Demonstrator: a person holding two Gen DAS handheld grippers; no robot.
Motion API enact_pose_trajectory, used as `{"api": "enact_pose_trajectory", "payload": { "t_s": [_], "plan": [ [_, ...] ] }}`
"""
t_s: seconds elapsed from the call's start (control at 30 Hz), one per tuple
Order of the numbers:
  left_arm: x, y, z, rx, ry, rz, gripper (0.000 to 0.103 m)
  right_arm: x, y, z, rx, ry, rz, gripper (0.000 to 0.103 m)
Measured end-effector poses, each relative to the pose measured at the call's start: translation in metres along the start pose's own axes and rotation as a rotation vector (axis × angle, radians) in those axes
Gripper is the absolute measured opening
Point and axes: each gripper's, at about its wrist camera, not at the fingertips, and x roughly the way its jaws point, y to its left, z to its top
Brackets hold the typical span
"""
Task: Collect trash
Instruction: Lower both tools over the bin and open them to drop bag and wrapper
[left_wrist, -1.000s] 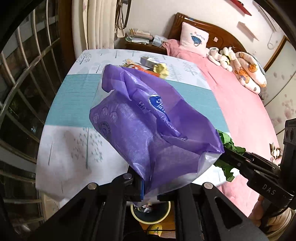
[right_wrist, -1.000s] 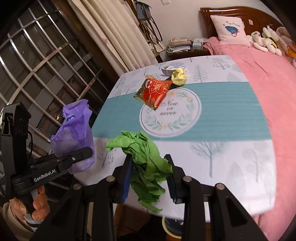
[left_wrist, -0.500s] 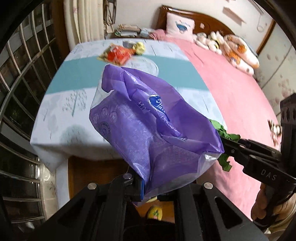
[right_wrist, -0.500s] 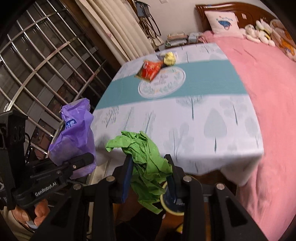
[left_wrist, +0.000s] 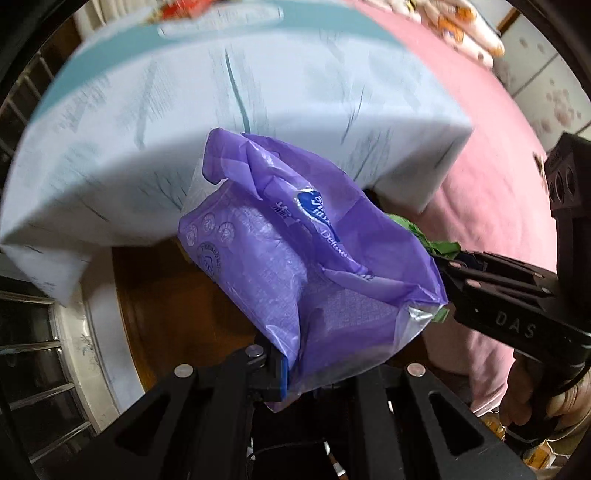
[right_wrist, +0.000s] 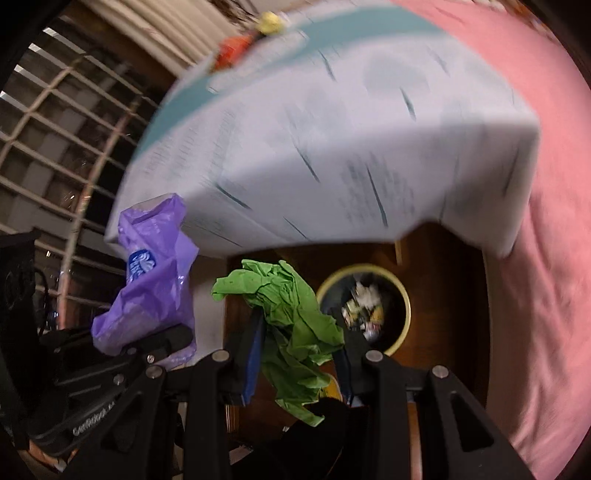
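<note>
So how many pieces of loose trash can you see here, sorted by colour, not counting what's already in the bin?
Purple: 1, the purple plastic wrapper in the left tool
Green: 1, the crumpled green paper in the right tool
Red: 1, the red snack packet on the table
Yellow: 1, the yellow crumpled wad beside it
Total: 4

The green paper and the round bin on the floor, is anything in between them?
Only one black finger. The right wrist view shows green paper beside the bin, bare wooden floor around.
</note>
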Motion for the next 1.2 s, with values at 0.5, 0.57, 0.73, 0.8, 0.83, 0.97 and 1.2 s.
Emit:
{"api": "enact_pose_trajectory", "payload": {
  "t_s": [0.5, 0.57, 0.73, 0.8, 0.83, 0.97, 1.2],
  "plan": [
    [0.221, 0.017, -0.019, 0.085, 0.121, -0.010, 0.013, 0.198, -0.097, -0.040, 0.162, 0.094, -0.081, 0.036],
    [0.238, 0.016, -0.020, 0.093, 0.120, -0.005, 0.020, 0.217, -0.106, -0.042, 0.178, 0.106, -0.074, 0.037],
    [0.266, 0.015, -0.022, 0.112, 0.112, -0.005, 0.033, 0.248, -0.123, -0.047, 0.205, 0.131, -0.057, 0.039],
    [0.271, 0.018, -0.023, 0.116, 0.107, 0.000, 0.043, 0.255, -0.126, -0.049, 0.202, 0.136, -0.053, 0.040],
    [0.272, 0.018, -0.024, 0.116, 0.101, 0.003, 0.052, 0.257, -0.126, -0.050, 0.202, 0.139, -0.055, 0.041],
    [0.276, 0.020, -0.026, 0.108, 0.096, 0.019, 0.068, 0.260, -0.130, -0.052, 0.212, 0.144, -0.058, 0.049],
    [0.265, 0.025, -0.014, 0.080, 0.088, 0.045, 0.085, 0.251, -0.124, -0.048, 0.188, 0.118, -0.056, 0.063]
  ]
}}
